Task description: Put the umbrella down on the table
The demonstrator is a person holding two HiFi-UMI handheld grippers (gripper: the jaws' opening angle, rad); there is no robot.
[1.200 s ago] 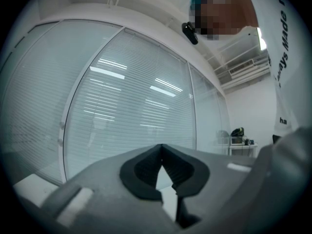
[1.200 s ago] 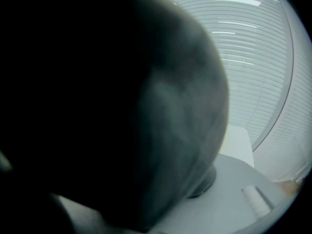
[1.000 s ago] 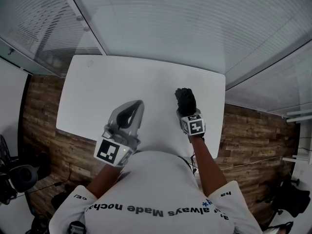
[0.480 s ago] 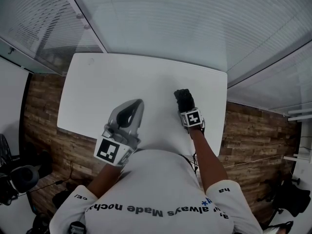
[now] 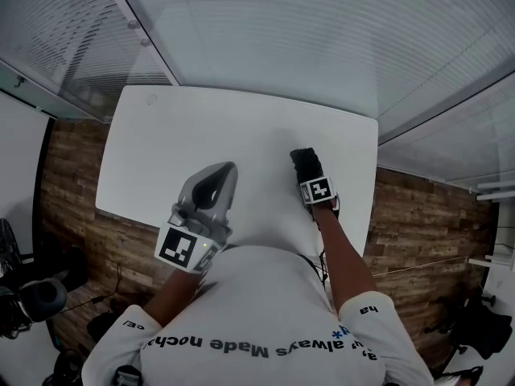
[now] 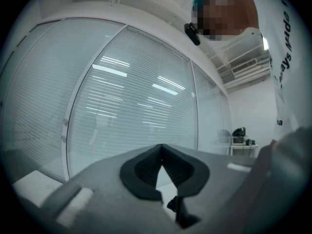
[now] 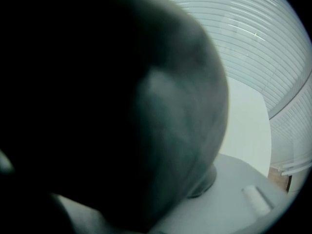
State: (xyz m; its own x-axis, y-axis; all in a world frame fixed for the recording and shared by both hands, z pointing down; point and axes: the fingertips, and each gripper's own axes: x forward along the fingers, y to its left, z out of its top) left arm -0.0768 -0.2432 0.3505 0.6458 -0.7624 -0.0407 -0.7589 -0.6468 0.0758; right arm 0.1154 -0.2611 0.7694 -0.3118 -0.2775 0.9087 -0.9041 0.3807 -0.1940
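Two grippers: both over the tabletop point(image 5: 185, 135), close to its near edge.
Left gripper point(image 5: 225, 175): clenched. The dark pads point(image 6: 141, 172) meet at their tips with nothing between them. Grey body angled out over the tabletop's near edge, about mid-width.
Left marker cube point(image 5: 179, 248): just off the tabletop's near edge, towards the person.
Right gripper point(image 5: 310, 177): grasping the umbrella point(image 5: 304, 161), jaws spread wide around its bulk, pointed steeply down at the tabletop.
Right marker cube point(image 5: 318, 190): above the tabletop's near edge, right of centre.
Umbrella: black, folded, a compact dark bundle over the tabletop's right half, sticking out past the gripper towards the far edge. Can't tell if it touches the tabletop.
Right gripper view: dark umbrella fabric fills nearly all of it, with a strip of white tabletop showing at right.
Tabletop: white, rounded corners.
Blinds point(image 5: 322, 39): behind glass, running along the tabletop's far edge.
Wood floor point(image 5: 72, 183): plank pattern on both sides of the tabletop.
White shirt point(image 5: 257, 312): the person's torso, at the tabletop's near edge.
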